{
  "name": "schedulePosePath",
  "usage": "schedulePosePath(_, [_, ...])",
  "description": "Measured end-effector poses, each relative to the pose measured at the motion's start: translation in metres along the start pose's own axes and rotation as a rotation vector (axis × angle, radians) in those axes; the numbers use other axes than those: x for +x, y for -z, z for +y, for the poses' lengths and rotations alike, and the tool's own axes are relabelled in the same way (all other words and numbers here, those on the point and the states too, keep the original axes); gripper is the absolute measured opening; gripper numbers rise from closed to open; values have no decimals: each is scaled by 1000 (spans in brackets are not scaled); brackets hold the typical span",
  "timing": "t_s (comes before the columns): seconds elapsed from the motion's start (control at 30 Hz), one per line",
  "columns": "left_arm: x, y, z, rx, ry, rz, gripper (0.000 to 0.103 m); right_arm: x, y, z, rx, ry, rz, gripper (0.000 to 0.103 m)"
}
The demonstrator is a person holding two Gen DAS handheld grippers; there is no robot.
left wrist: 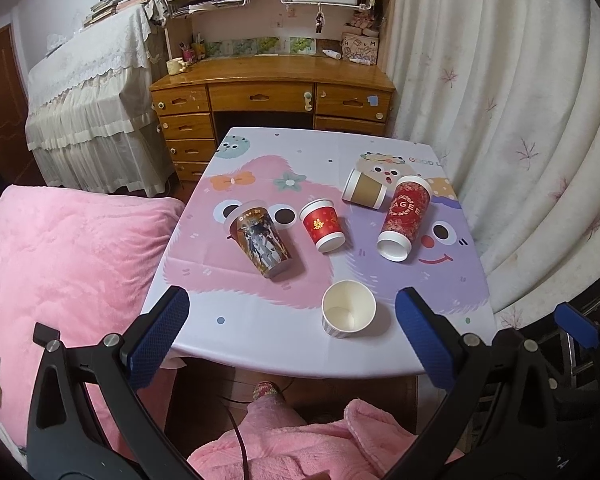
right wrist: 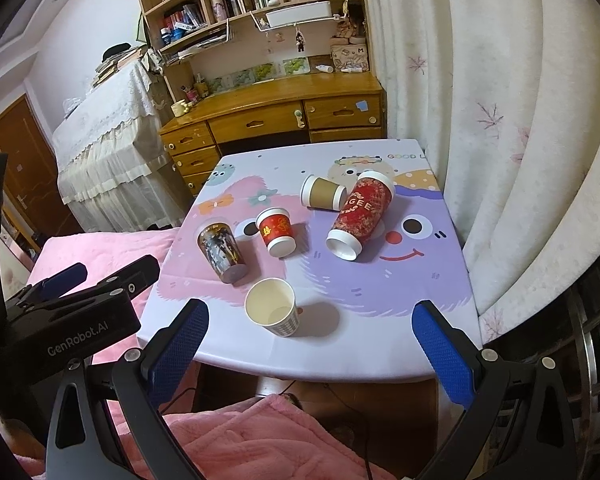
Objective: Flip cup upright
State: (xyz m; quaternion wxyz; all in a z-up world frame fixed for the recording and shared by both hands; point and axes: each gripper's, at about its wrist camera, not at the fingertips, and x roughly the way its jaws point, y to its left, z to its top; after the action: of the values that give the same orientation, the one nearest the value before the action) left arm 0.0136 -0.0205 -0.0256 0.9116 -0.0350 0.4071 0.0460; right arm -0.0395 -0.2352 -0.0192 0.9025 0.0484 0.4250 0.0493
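We see five paper cups on the table (left wrist: 440, 344), white ribbed cup (left wrist: 348, 309) upright near the front edge, glossy printed cup (left wrist: 260, 239), small red cup (left wrist: 322, 225), brown cup (left wrist: 365, 189) and tall red cup (left wrist: 405, 218) lying sideways mid-table, our left gripper (left wrist: 292, 336) and right gripper (right wrist: 308, 348) both with jaws spread, holding nothing.

Black tongs (right wrist: 306, 340) with blue textured pads (right wrist: 178, 346) (silver screws); fluffy pink robe (left wrist: 300, 444).

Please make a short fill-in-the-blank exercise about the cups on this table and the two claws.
1. The white paper cup nearest the table edge stands ____.
2. The number of cups lying on their sides is ____.
3. The brown cup touches the tall ____ cup.
4. The left claw and the right claw are both ____ and hold nothing.

Missing words: upright; four; red; open
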Motion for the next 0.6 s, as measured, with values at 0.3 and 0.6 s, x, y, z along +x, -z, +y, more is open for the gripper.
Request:
schedulePosePath(0.3, [2, 3, -2, 5, -6, 2, 102, 6, 2, 0, -4, -26, 18, 103])
schedulePosePath(0.6, [7, 7, 2, 2, -7, 6, 102, 9, 4, -6, 9, -43, 18, 103])
